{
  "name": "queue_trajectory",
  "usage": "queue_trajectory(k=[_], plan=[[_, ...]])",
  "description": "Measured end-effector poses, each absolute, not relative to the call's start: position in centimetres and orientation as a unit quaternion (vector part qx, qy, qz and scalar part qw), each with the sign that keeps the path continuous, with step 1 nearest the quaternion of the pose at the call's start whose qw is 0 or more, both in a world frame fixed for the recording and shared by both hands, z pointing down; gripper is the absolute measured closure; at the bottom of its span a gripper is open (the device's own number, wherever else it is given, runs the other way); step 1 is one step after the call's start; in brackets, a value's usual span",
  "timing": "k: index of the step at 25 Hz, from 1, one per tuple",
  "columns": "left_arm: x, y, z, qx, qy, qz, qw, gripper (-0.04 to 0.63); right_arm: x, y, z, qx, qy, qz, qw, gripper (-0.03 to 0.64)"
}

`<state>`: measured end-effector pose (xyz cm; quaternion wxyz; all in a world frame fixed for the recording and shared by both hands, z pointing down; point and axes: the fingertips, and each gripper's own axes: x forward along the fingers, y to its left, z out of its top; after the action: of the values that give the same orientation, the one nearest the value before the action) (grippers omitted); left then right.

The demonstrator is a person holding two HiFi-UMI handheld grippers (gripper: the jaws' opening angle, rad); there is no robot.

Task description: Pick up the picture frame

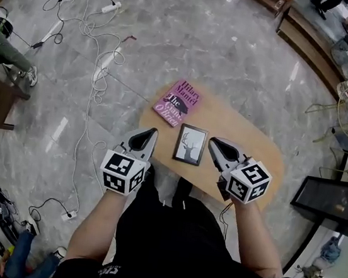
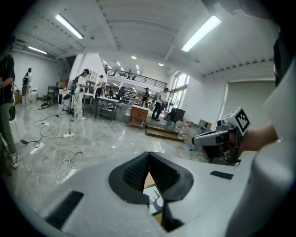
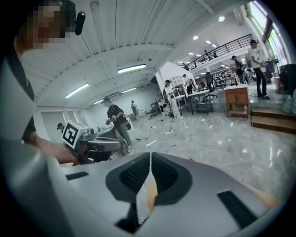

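Observation:
The picture frame is black, with a drawing of antlers on white. It lies flat on the small oval wooden table, close to the edge nearest me. My left gripper hovers just left of the frame, jaw tips together and nothing between them. My right gripper hovers just right of it, its tips parted by a thin slit and empty. In the left gripper view the frame shows under the shut left gripper. In the right gripper view the right gripper shows only a blurred strip of table below.
A pink book lies on the table's far left part. White cables and power strips sprawl over the grey marble floor to the left. A low wooden platform stands far right, a black panel at right. Several people stand in the hall.

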<state>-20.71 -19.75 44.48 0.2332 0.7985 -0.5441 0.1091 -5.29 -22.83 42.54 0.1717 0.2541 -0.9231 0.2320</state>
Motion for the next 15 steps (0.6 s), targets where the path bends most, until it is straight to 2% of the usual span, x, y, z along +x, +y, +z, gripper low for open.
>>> queue_trajectory(k=[10,15], plan=[[-28.2,-20.1,52.1,0.804,-0.496,0.144,0.294,0.586,-11.5,-20.4,51.9,0.311,-0.865,0.31,0.242,0.597],[-28.1,-21.3,55.1,0.789,-0.502,0.127,0.33,0.587,-11.8,-19.3,57.1,0.311,-0.844,0.34,0.275,0.586]])
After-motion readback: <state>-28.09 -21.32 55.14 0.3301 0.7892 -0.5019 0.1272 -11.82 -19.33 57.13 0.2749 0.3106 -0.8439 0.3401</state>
